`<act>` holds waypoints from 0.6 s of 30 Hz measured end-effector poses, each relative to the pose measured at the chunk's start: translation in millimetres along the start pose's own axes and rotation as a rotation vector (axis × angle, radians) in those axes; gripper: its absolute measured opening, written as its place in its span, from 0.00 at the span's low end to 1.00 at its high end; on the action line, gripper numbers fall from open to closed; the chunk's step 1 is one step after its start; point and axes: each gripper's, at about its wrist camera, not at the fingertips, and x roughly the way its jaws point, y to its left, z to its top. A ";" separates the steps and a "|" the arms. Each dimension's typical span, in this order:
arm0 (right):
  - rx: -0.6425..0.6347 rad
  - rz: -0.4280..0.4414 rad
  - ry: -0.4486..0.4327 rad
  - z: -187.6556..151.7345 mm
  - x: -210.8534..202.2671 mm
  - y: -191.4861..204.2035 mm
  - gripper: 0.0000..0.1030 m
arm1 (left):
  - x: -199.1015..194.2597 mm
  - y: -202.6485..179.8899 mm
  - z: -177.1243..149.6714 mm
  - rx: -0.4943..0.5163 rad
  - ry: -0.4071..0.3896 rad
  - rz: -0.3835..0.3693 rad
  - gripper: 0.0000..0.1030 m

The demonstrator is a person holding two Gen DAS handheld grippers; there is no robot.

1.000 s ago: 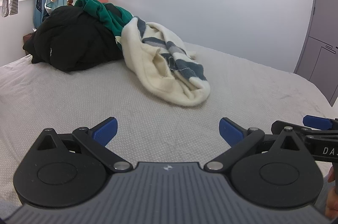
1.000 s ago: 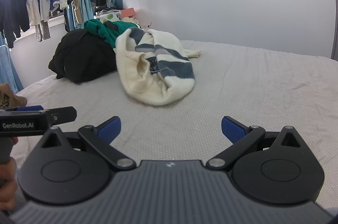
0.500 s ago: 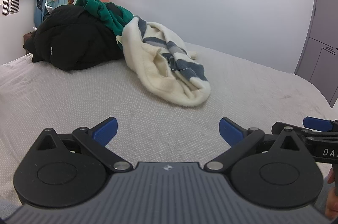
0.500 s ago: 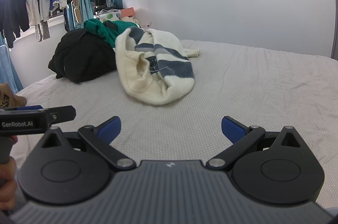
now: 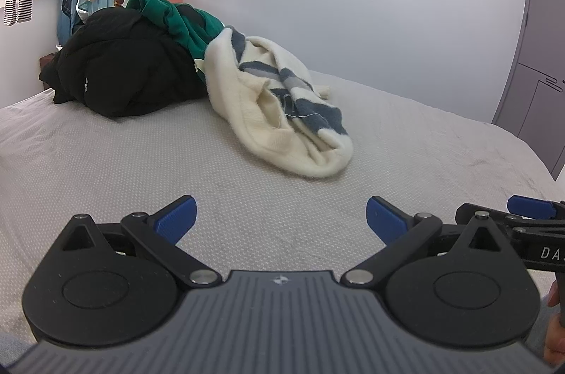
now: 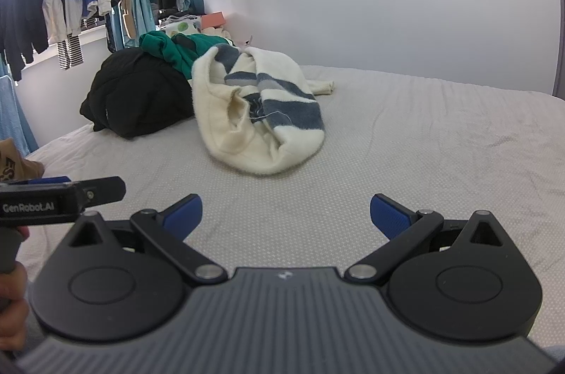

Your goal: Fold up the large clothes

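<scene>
Cream sweater with blue-grey stripes (image 5: 279,113) lies crumpled mid-bed, leaning on a black garment (image 5: 123,70) with a green one (image 5: 183,21) on top. The grey bed (image 5: 106,162) stretches out around it. Left tool (image 5: 280,220) and right tool (image 6: 286,217) hover well short, jaws spread wide, both empty.

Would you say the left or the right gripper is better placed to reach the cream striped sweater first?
Right, marginally. Both the left gripper and right gripper are open and empty, but the cream striped sweater sits nearer the centre of the right wrist view.
</scene>
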 end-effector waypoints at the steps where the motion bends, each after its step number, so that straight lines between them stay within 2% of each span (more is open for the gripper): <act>1: 0.001 0.000 0.000 0.0 0.0 -0.2 1.00 | 0.0 -0.1 -0.1 0.000 -0.001 0.000 1.00; 18: -0.008 -0.002 0.003 -1.7 1.0 1.1 1.00 | 4.9 0.4 -1.5 -0.014 0.003 0.000 1.00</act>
